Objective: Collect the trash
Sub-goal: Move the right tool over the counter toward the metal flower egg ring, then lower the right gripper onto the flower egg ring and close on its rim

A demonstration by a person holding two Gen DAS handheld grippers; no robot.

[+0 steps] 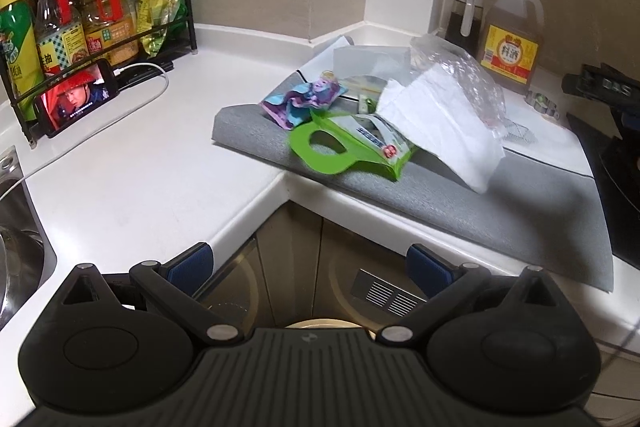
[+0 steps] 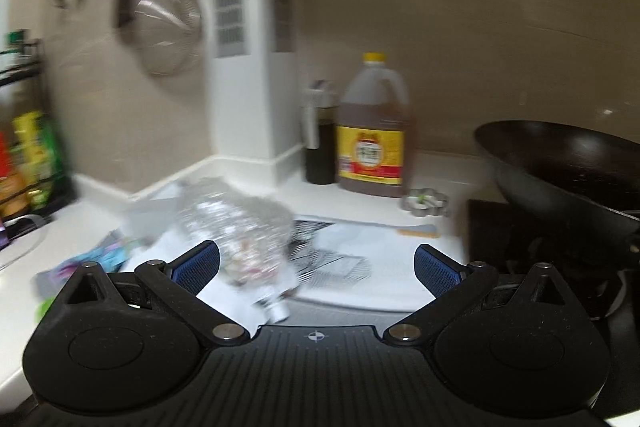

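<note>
A pile of trash lies on a grey mat [image 1: 500, 211] on the white counter: a purple-blue wrapper [image 1: 304, 101], a green package [image 1: 352, 151], a white paper napkin [image 1: 444, 123] and a crumpled clear plastic bottle [image 1: 460, 67]. My left gripper [image 1: 310, 269] is open, held off the counter's corner, short of the pile. The right wrist view is blurred; my right gripper [image 2: 316, 267] is open just above the crushed bottle [image 2: 240, 227], whose white cap [image 2: 278, 311] points toward me. Neither gripper holds anything.
A rack of oil and sauce bottles [image 1: 80, 23] and a phone [image 1: 76, 97] on a cable stand at the left, beside a sink [image 1: 16, 227]. A cooking-wine jug [image 2: 374, 131], a dark bottle [image 2: 320, 143] and a black wok [image 2: 560, 167] sit behind and right.
</note>
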